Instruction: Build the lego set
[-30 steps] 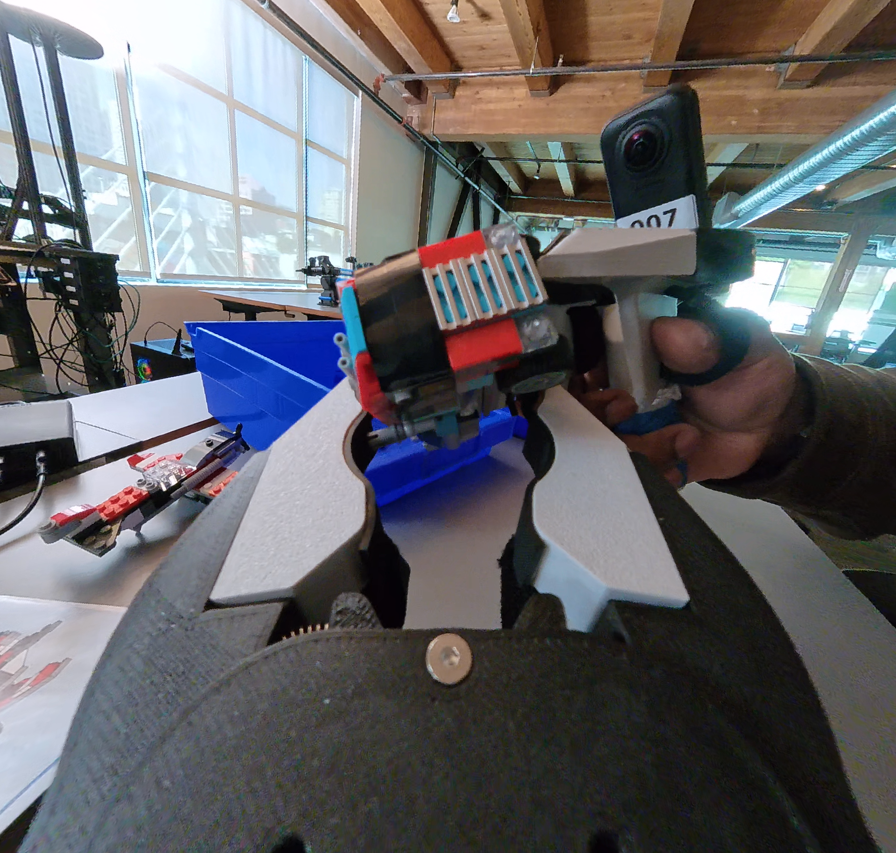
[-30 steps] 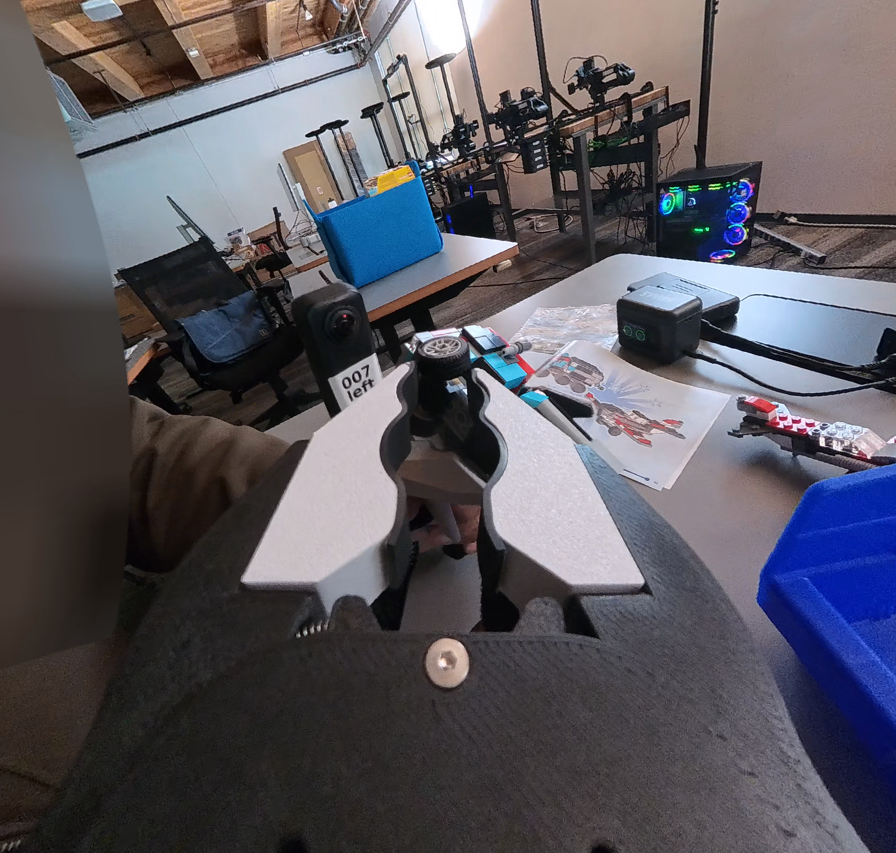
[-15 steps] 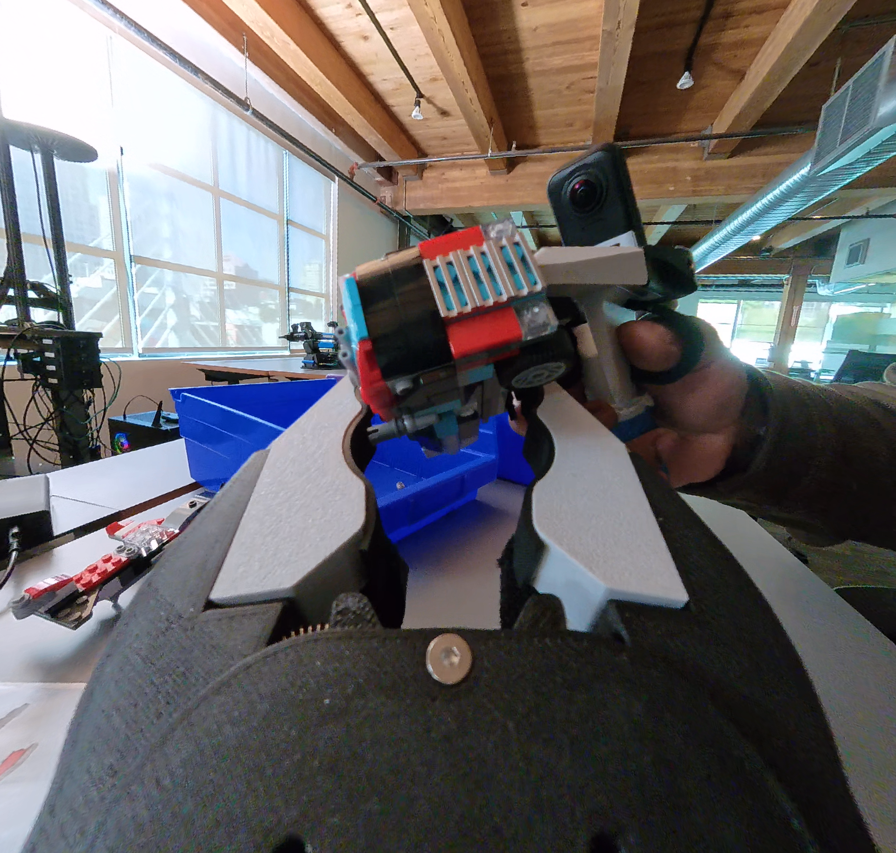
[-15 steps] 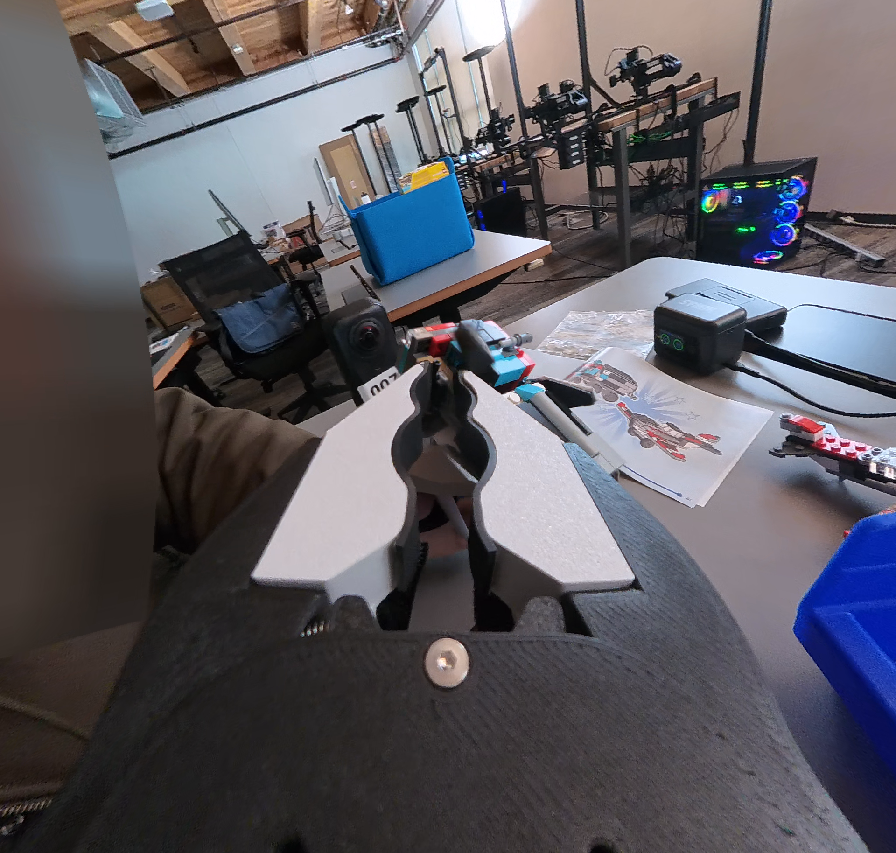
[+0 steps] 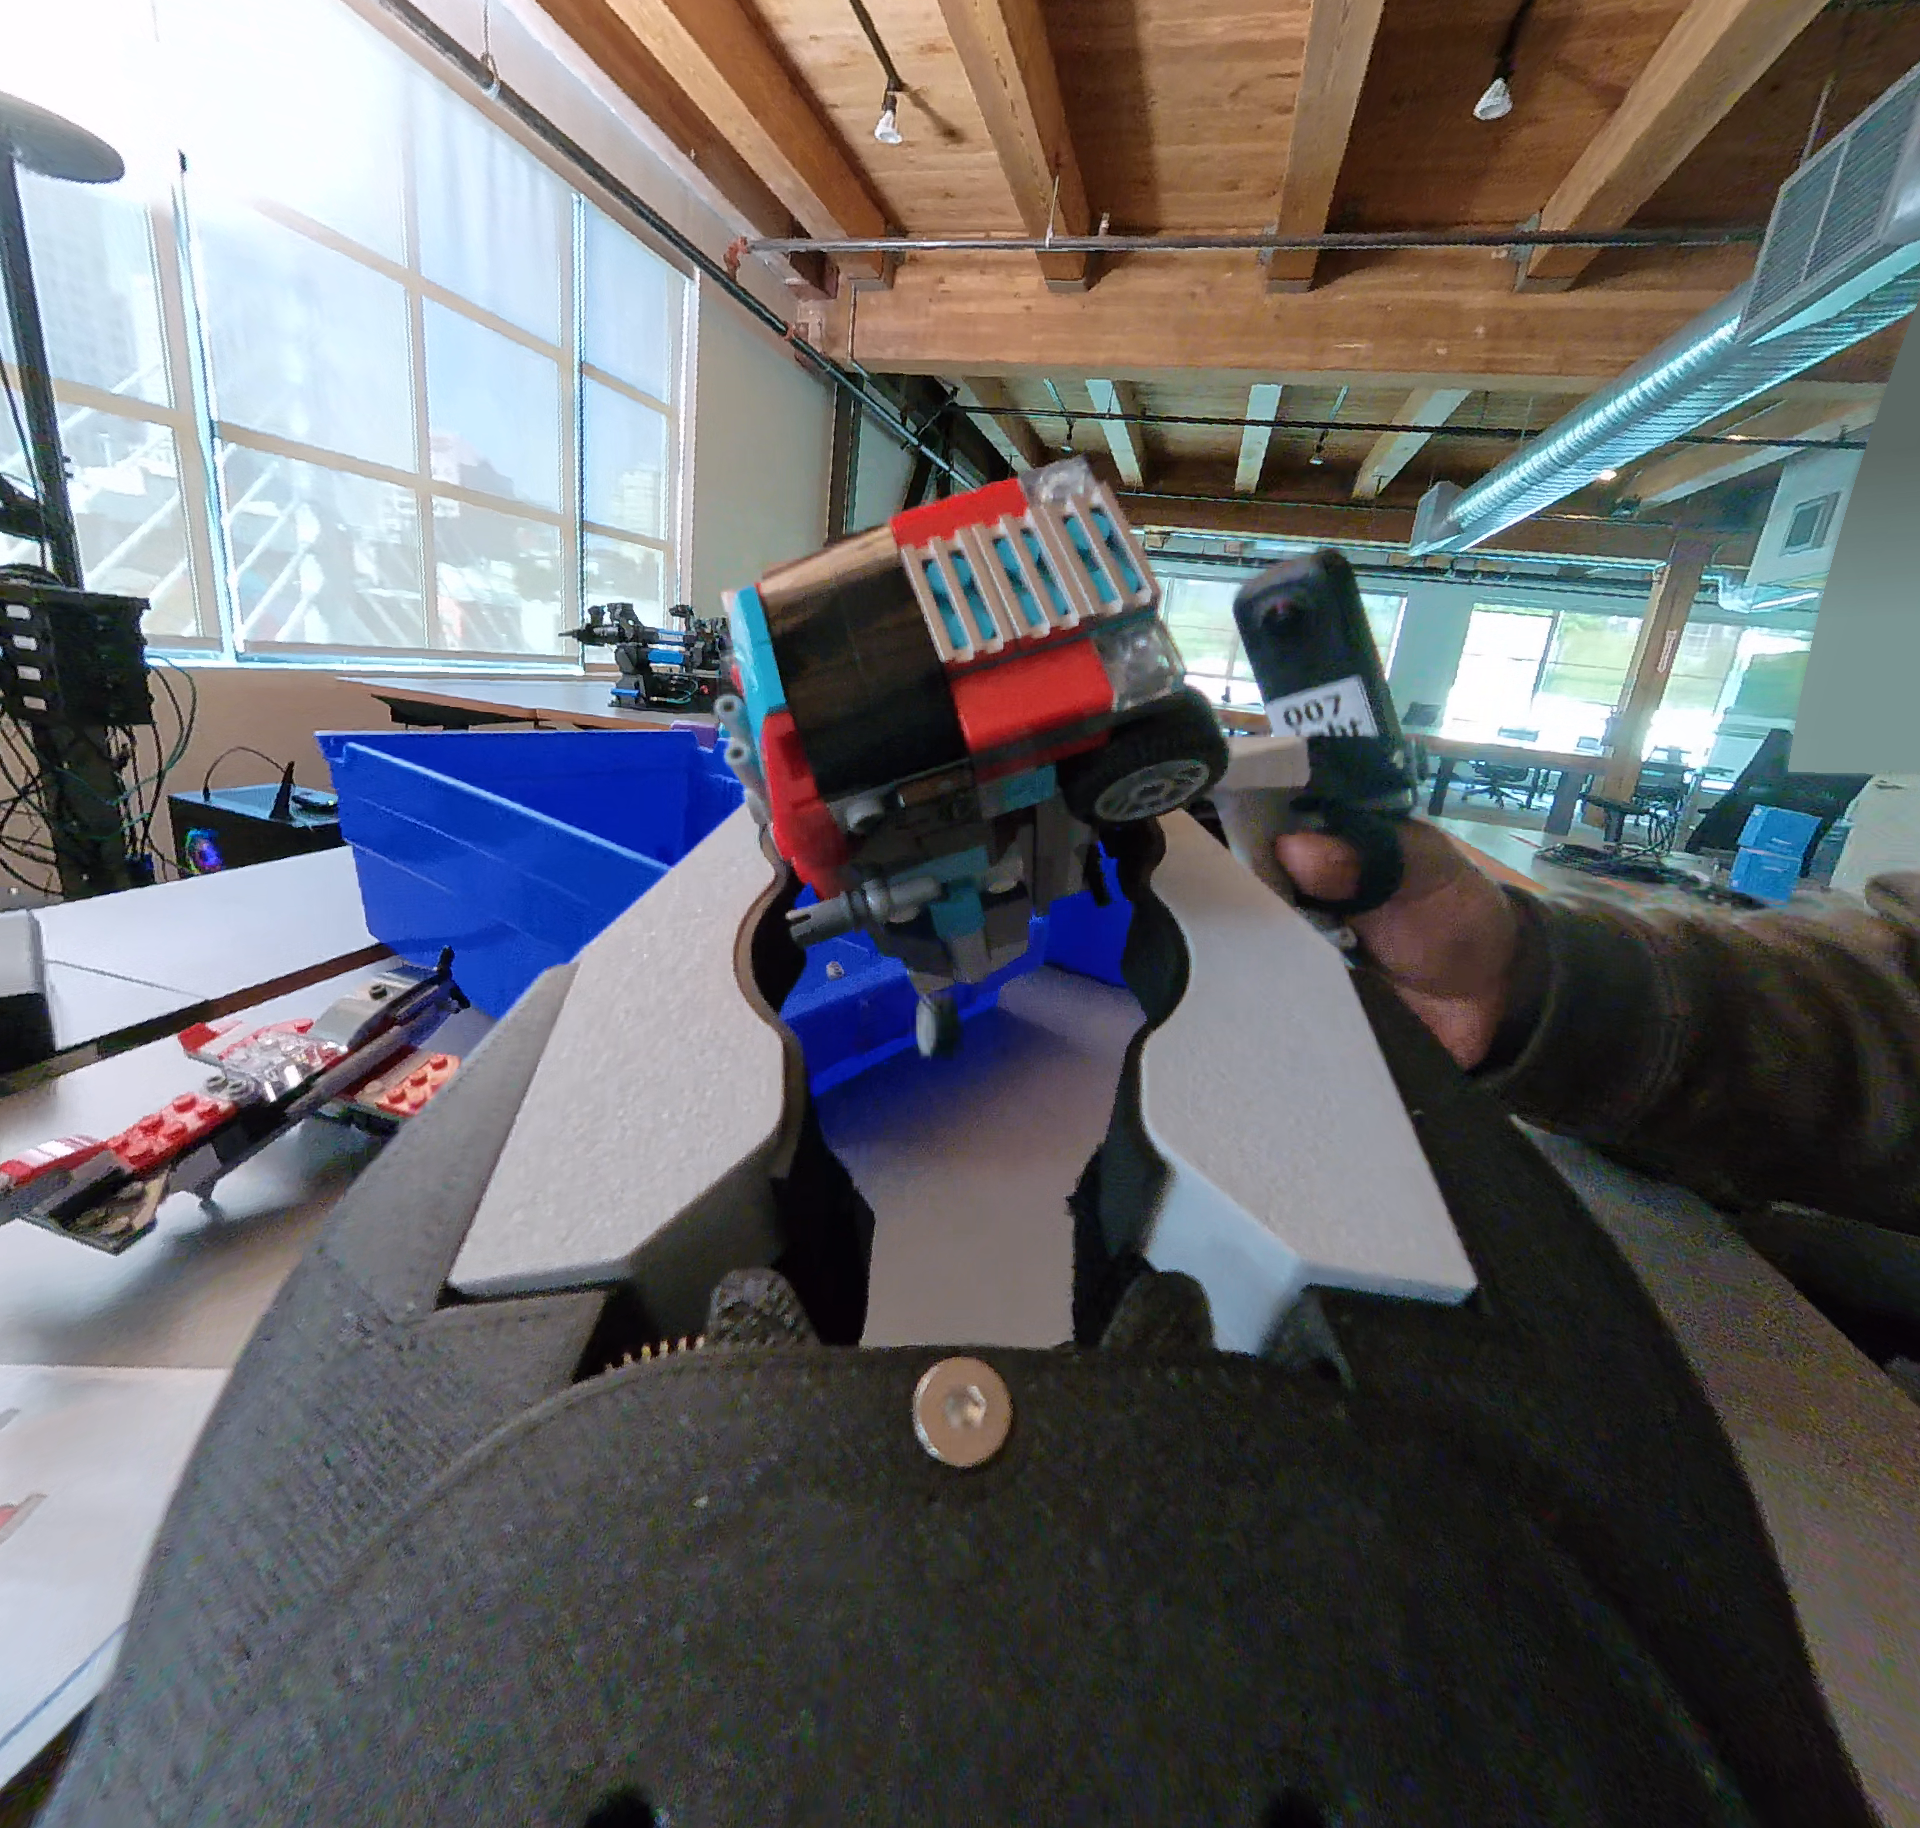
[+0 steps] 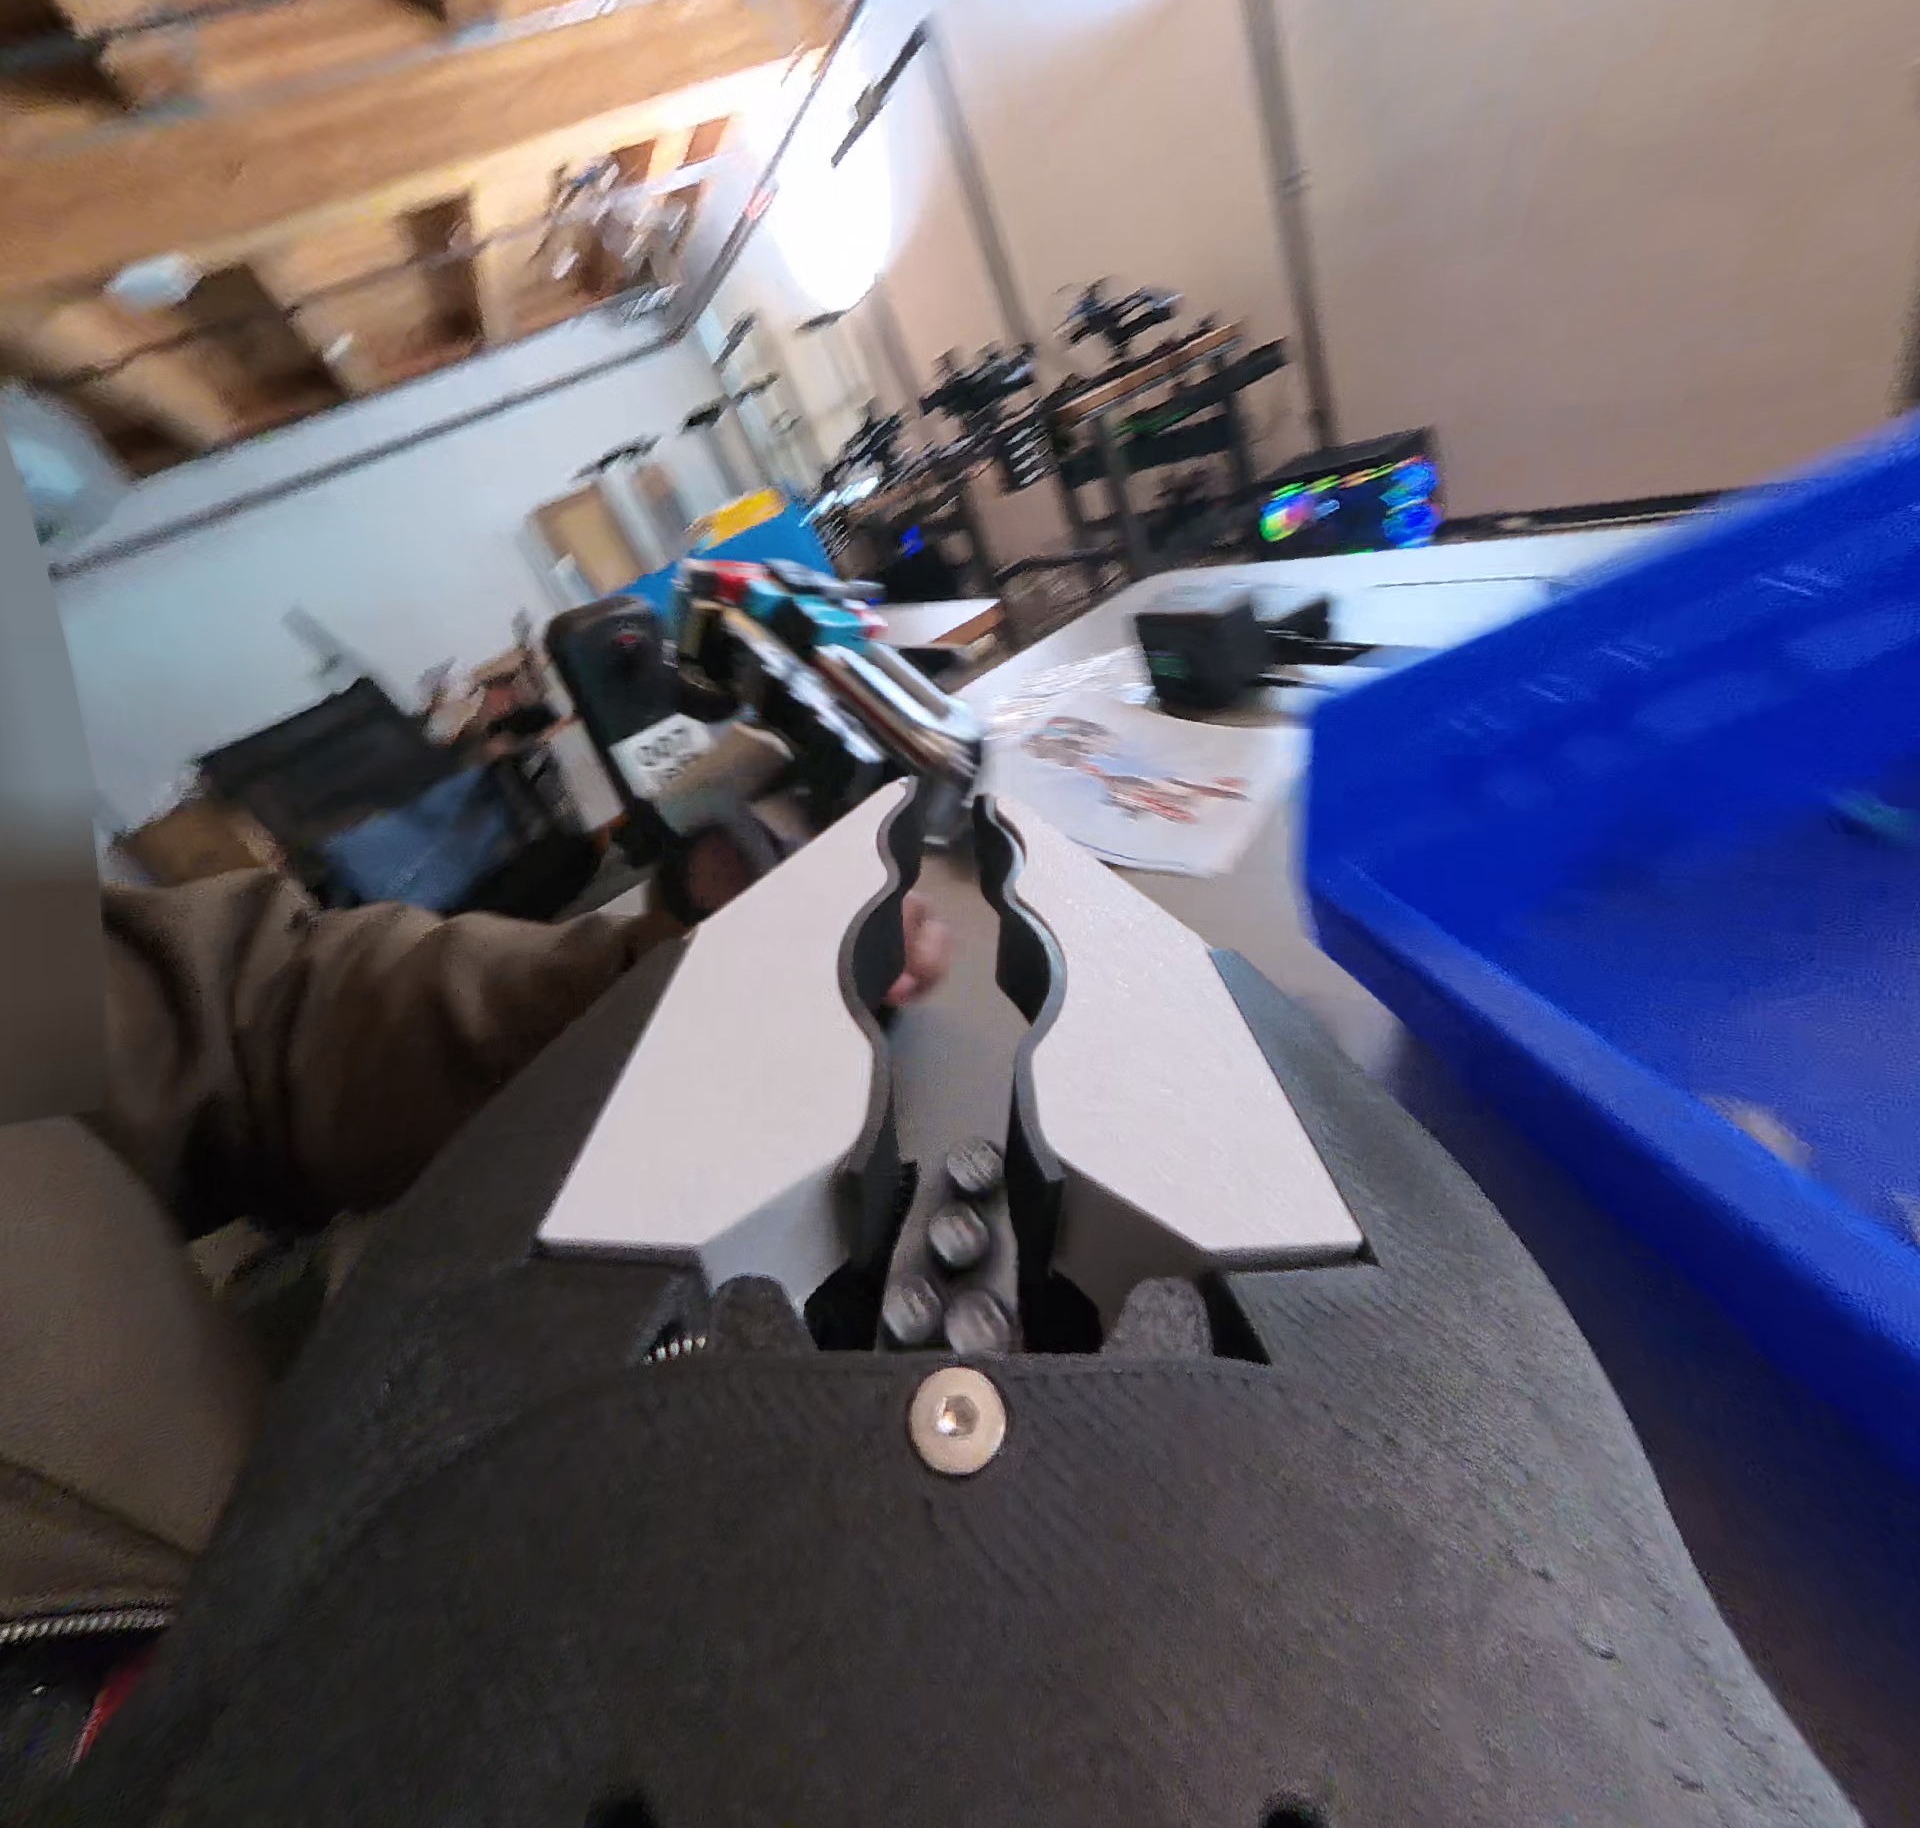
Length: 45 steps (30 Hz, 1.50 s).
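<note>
Left wrist view: large open room with an exposed wooden beam ceiling (image 5: 1143, 64), a silver ventilation duct (image 5: 1662, 407) far right and a tall multi-pane window wall (image 5: 312, 407) far left. A grey tabletop (image 5: 208, 926) fills the near ground. On it, far centre, stands a big blue plastic bin (image 5: 520, 833). Left of the bin lies a flat red-and-grey brick-built model (image 5: 218, 1103). A printed paper sheet (image 5: 62, 1466) lies at the near left edge.

The left gripper (image 5: 961, 874) is clenched on the underside of a red, black and teal brick-built toy truck (image 5: 935, 677). The truck is raised above the table in front of the bin, tilted, its black wheel (image 5: 1148, 770) to the right. The right gripper's handle, with a black camera (image 5: 1314, 656) on top, sits in a person's hand (image 5: 1392, 905) just right of the truck.

Right wrist view, motion-blurred: pale wall (image 6: 1558, 168), camera stands and a lit computer case (image 6: 1351, 511) far off. The bin wall fills the right side. A black box with cables (image 6: 1195, 656) sits on the far table beside an illustrated sheet (image 6: 1132, 781). The right gripper (image 6: 945, 812) is pinched on a small grey part at the truck's near end.
</note>
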Each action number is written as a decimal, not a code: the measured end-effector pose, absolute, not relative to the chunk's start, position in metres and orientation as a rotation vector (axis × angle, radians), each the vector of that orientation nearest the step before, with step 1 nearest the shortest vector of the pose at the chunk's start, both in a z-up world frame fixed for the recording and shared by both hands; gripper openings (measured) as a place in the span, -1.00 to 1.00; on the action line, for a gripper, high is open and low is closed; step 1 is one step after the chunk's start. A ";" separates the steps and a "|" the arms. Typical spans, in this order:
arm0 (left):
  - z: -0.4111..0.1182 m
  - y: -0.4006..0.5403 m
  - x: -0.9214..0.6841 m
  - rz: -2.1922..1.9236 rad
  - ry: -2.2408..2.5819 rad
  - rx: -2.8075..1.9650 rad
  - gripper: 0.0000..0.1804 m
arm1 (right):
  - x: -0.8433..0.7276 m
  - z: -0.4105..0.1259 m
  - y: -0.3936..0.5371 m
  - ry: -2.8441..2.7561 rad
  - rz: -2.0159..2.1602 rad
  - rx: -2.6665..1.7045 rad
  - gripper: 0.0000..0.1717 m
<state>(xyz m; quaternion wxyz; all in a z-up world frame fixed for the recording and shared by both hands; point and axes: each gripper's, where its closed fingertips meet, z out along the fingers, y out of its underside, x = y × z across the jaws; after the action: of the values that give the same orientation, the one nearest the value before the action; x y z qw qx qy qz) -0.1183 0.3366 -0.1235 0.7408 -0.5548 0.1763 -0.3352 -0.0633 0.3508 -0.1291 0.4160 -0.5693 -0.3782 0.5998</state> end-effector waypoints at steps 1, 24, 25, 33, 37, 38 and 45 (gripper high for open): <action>-0.125 0.338 -0.120 -0.740 0.375 -1.225 -0.32 | -0.051 -0.136 0.358 -0.904 1.496 -1.441 -0.88; -0.123 0.334 -0.122 -0.799 0.350 -1.214 -0.33 | 0.057 -0.243 0.341 -1.393 1.023 -1.870 -0.72; -0.122 0.332 -0.122 -0.791 0.349 -1.212 -0.33 | 0.056 -0.248 0.337 -1.447 0.998 -1.868 -0.71; -0.120 0.305 -0.121 -0.769 0.331 -1.208 -0.33 | 0.048 -0.264 0.340 -1.544 0.761 -1.856 -0.61; -0.119 0.293 -0.126 -0.761 0.309 -1.211 -0.33 | 0.053 -0.268 0.344 -1.540 0.668 -1.864 -0.61; -0.119 0.291 -0.128 -0.762 0.301 -1.212 -0.33 | 0.054 -0.269 0.344 -1.541 0.658 -1.866 -0.62; -0.120 0.291 -0.133 -0.778 0.265 -1.226 -0.33 | 0.062 -0.270 0.343 -1.545 0.593 -1.882 -0.62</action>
<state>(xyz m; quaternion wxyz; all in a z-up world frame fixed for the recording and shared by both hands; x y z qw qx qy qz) -0.1333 0.2905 -0.1202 0.7397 -0.5589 0.1209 -0.3547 0.0622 0.3427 -0.2697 0.3123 -0.7134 -0.5856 0.2248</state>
